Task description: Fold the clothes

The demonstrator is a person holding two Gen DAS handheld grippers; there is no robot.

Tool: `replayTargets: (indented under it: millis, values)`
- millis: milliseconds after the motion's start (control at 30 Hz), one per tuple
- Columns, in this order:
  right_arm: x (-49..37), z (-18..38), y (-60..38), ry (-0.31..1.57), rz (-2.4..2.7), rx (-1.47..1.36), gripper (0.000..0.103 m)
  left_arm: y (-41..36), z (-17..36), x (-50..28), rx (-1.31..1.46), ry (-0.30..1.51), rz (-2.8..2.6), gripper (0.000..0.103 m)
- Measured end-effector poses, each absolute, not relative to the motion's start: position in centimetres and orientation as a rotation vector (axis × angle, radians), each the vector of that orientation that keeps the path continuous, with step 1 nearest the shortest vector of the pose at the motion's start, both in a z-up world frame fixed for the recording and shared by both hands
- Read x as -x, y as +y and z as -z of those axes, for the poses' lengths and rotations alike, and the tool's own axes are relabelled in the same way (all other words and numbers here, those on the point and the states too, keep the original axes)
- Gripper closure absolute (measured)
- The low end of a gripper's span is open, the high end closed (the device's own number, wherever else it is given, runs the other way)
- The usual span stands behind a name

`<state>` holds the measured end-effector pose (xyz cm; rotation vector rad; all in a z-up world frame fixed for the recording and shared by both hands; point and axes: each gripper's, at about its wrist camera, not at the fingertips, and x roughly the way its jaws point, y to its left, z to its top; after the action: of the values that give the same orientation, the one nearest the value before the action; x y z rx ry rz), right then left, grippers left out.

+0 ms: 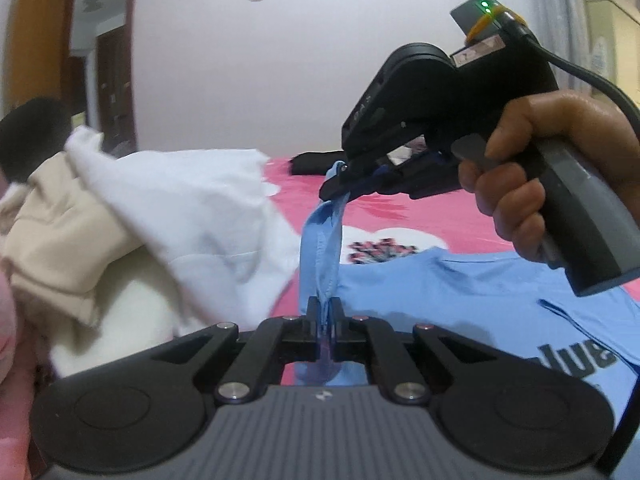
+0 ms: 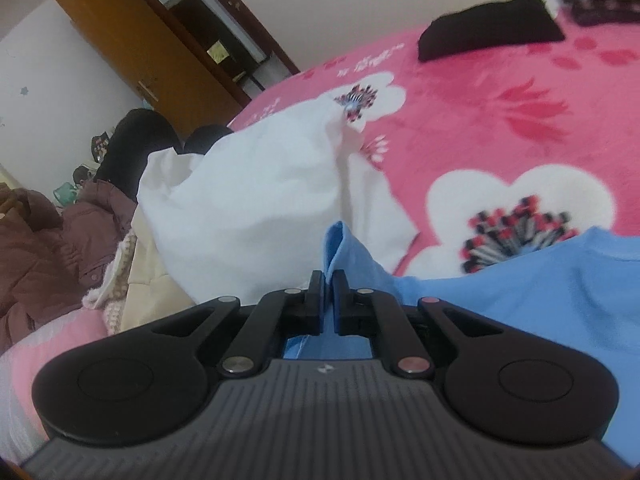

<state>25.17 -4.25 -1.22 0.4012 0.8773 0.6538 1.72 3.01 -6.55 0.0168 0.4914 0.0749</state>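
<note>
Covering the bed: pink blanket (image 2: 500,92), doorway (image 1: 100,80) upper left. White cloth (image 1: 192,216) left, blue shirt (image 1: 460,296) right. Left gripper (image 1: 325,312) and right gripper (image 2: 329,288) both pinch shirt's lifted edge.

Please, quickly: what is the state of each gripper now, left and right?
Left gripper: jaws shut on the blue shirt.
Right gripper: jaws shut on the same shirt's edge.
</note>
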Motion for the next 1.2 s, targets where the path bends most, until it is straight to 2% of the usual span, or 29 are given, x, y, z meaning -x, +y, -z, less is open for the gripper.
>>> replayTargets:
  millis: [233, 567, 667, 733, 900, 1033, 1200]
  values:
    - [-23.5, 1.4, -7.8, 0.842, -0.608, -0.316, 0.100, -0.5, 7.5, -1.6, -0.087, 0.523, -0.007, 0.099]
    - [-22.8, 5.2, -11.6, 0.863, -0.530, -0.263, 0.100, -3.7, 10.3, -2.8, -0.173, 0.610, 0.050, 0.098]
    - [-23.3, 7.2, -12.4, 0.896, -0.507, -0.289, 0.097, -3.8, 10.6, -2.5, -0.140, 0.647, 0.081, 0.092]
    - [-23.7, 8.7, -13.0, 0.926, -0.484, -0.301, 0.097, -3.8, 10.7, -1.9, -0.131, 0.665, 0.102, 0.084]
    - [-23.7, 11.6, -15.4, 1.016, -0.426, -0.416, 0.094, -2.8, 10.1, -0.1, -0.121, 0.692, 0.127, 0.083]
    - [-22.4, 11.1, -16.6, 1.037, -0.438, -0.480, 0.086, -0.4, 9.3, 0.7, -0.141, 0.689, 0.051, 0.083]
    - [-18.8, 8.4, -15.1, 0.942, -0.507, -0.329, 0.085, 1.1, 10.5, -0.8, -0.227, 0.736, -0.030, 0.083]
